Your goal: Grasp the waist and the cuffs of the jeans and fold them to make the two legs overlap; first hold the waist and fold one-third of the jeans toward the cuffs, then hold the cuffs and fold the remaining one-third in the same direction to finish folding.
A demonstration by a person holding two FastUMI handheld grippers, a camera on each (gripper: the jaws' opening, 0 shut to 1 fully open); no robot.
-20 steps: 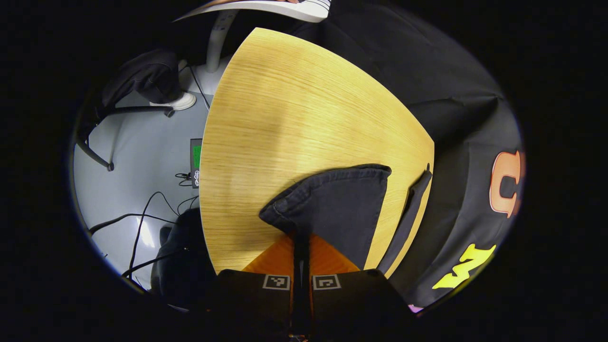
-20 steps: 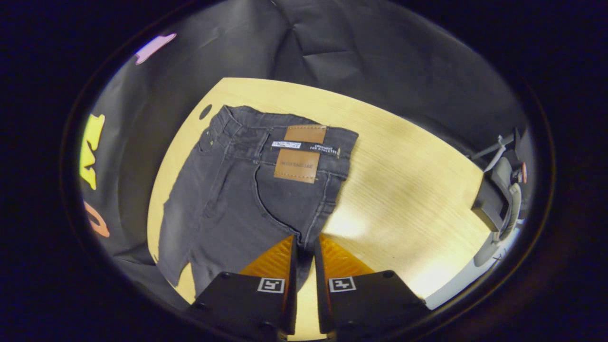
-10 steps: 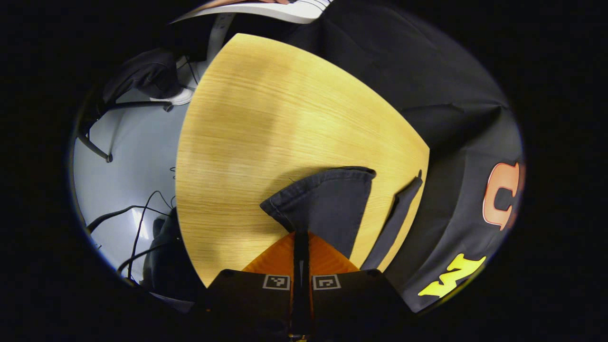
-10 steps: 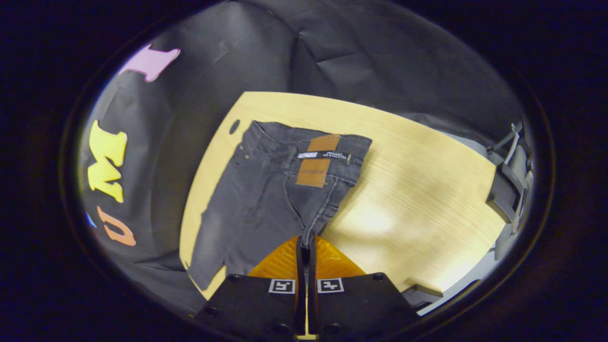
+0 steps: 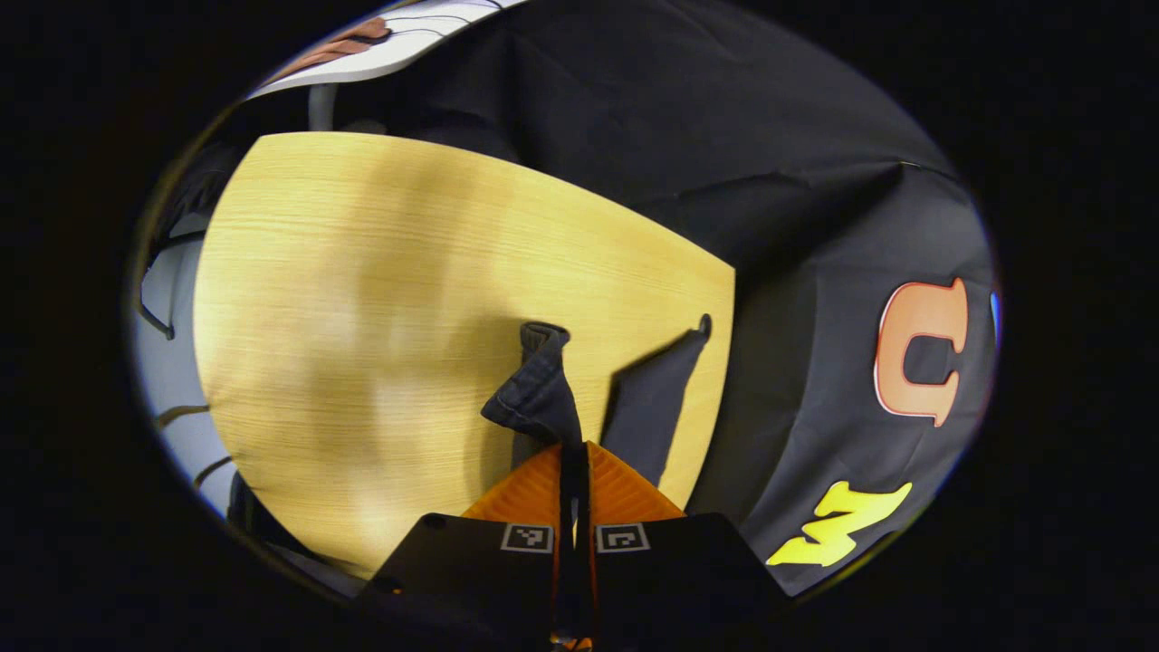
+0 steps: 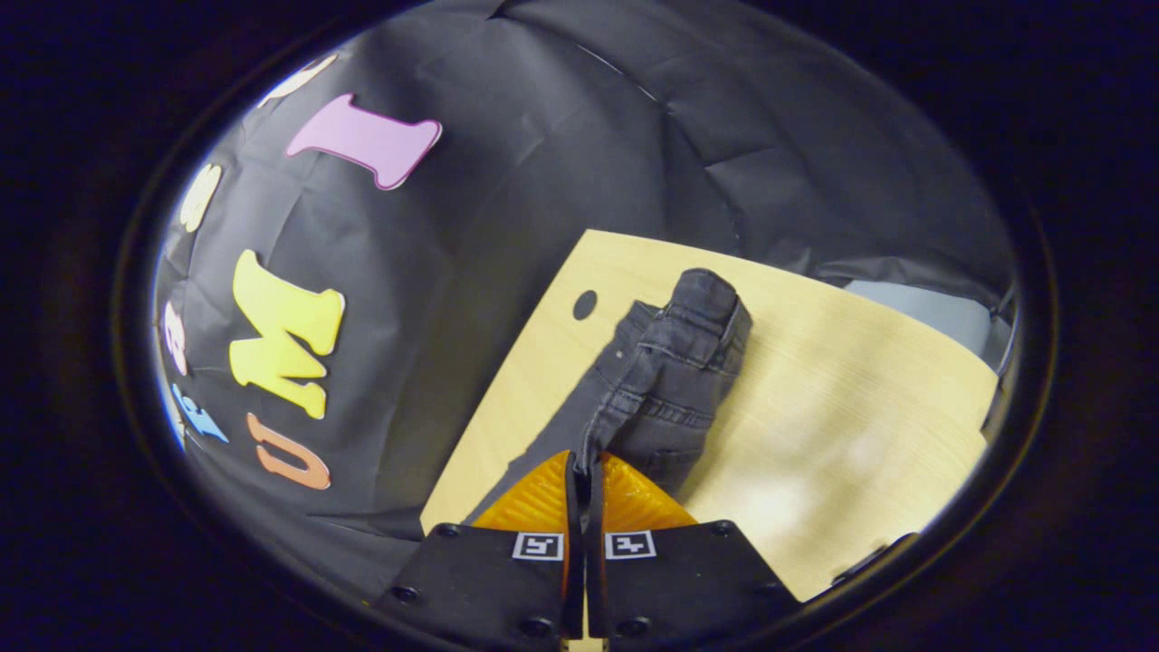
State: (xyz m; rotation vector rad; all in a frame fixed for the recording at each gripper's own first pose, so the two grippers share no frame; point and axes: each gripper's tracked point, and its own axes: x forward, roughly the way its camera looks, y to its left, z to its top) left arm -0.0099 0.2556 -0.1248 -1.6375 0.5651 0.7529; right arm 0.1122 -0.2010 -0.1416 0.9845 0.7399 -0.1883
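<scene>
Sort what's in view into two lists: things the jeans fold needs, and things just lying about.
Belongs to the job:
- jeans, lifted off the table
- left gripper, shut on the jeans at the cuff end
- right gripper, shut on the jeans near the waist
- wooden table

Just lying about:
- cables on the floor beside the table

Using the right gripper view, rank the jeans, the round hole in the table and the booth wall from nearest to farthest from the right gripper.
1. jeans: pinched in the right gripper, hanging ahead.
2. round hole: in the table's far left corner, beyond the jeans.
3. booth wall: behind the table, filling the background.
</scene>
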